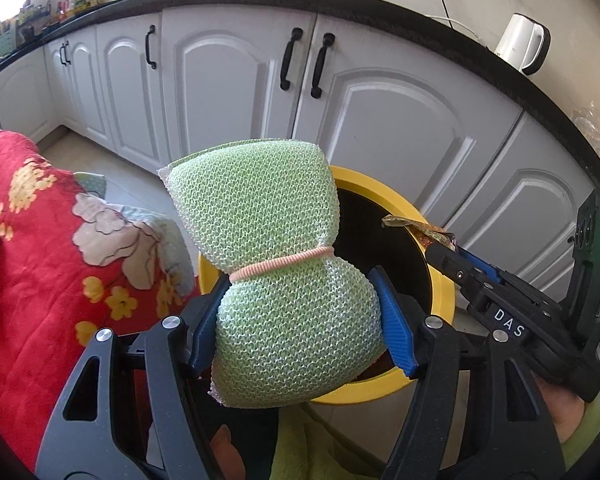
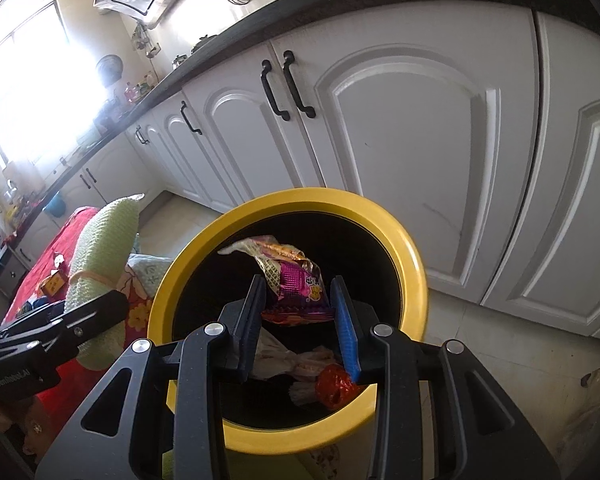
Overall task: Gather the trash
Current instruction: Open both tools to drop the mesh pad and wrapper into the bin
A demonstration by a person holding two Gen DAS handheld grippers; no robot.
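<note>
Red floral cloth (image 1: 40,240) seen at left, green mesh sponge (image 1: 276,280) clamped by the left gripper (image 1: 300,320) beside the yellow-rimmed bin (image 1: 444,300), purple snack wrapper (image 2: 300,284) pinched in the right gripper (image 2: 298,312) above the bin's opening, white cabinets (image 2: 420,120) behind.

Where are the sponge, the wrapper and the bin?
sponge (image 1: 256,216), left wrist view, upper half above the band.
wrapper (image 2: 298,284), right wrist view, purple panel between the jaws.
bin (image 2: 404,240), right wrist view, yellow rim.

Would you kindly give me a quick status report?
Left claw shut on green sponge. Right claw shut on snack wrapper, over yellow bin. Nothing blocking.
</note>
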